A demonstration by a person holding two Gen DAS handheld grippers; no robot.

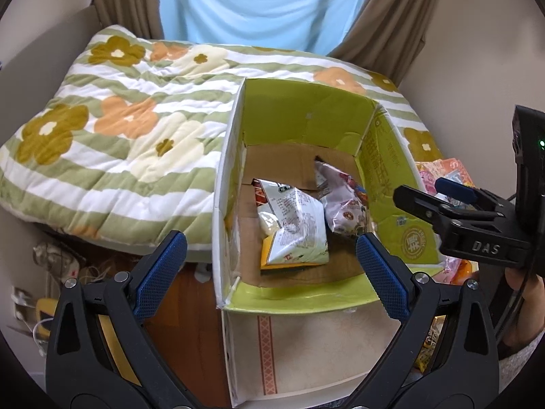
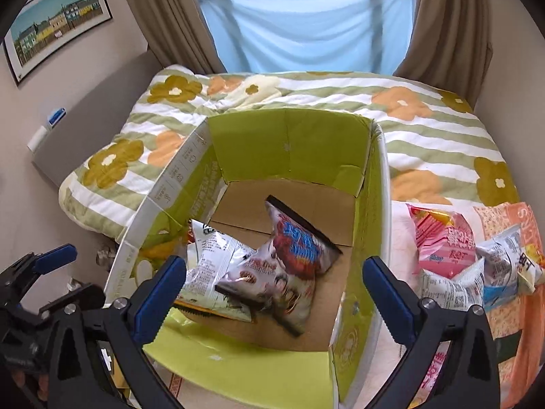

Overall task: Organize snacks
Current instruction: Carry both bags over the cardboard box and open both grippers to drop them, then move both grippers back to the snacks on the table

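An open cardboard box [image 1: 306,116] with green flaps stands against the bed. Inside it lie a white snack bag [image 1: 296,225] and a silvery bag with red and blue print [image 2: 299,248], which leans tilted over the white bag [image 2: 211,255]. My left gripper [image 1: 272,272] hovers open over the box's near edge with nothing between its fingers. My right gripper [image 2: 274,286] also stands wide open above the box [image 2: 289,143], and its pads touch no bag. From the left wrist view the right gripper [image 1: 432,192] shows at the box's right flap.
Several more snack packs lie on the bed right of the box, among them a pink one [image 2: 442,238] and white-blue ones [image 2: 504,259]. A flowered quilt [image 1: 119,119] covers the bed. Curtains and a blue cloth hang behind. Cables and clutter [image 1: 41,306] lie on the floor at left.
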